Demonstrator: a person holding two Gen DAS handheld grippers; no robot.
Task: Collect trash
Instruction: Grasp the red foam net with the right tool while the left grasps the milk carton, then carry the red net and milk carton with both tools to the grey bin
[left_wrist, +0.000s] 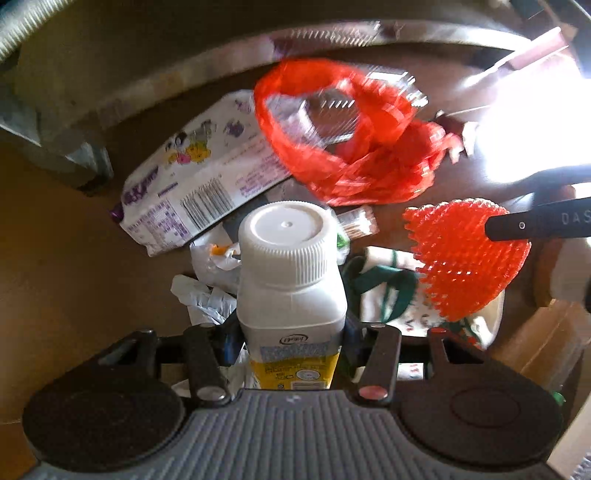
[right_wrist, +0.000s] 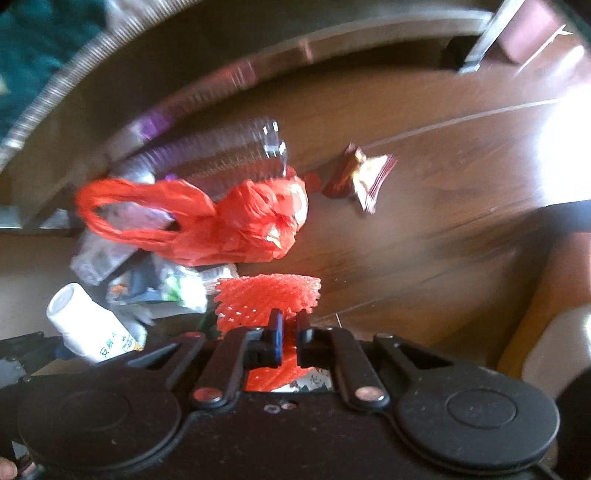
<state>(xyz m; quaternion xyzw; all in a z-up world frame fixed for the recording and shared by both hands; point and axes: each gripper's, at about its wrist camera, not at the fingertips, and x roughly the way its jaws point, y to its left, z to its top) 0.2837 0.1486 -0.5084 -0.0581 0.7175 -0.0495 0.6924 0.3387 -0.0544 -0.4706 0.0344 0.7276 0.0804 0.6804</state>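
My left gripper (left_wrist: 291, 332) is shut on a white plastic bottle (left_wrist: 291, 273) with a ribbed white cap and a yellow label, held upright above the floor litter. The bottle also shows in the right wrist view (right_wrist: 85, 321) at the lower left. My right gripper (right_wrist: 290, 332) is shut on a red foam fruit net (right_wrist: 269, 295). The net (left_wrist: 465, 258) appears in the left wrist view at the right. A red plastic bag (left_wrist: 351, 147) lies on the wooden floor (right_wrist: 443, 229) behind, also in the right wrist view (right_wrist: 229, 221).
A white printed wrapper (left_wrist: 199, 177), crumpled white paper (left_wrist: 210, 288) and a white-green cloth (left_wrist: 388, 295) lie under the bottle. A clear plastic bottle (right_wrist: 221, 155) and a brown-gold snack wrapper (right_wrist: 362, 177) lie on the floor. A metal furniture leg (left_wrist: 74, 162) stands at left.
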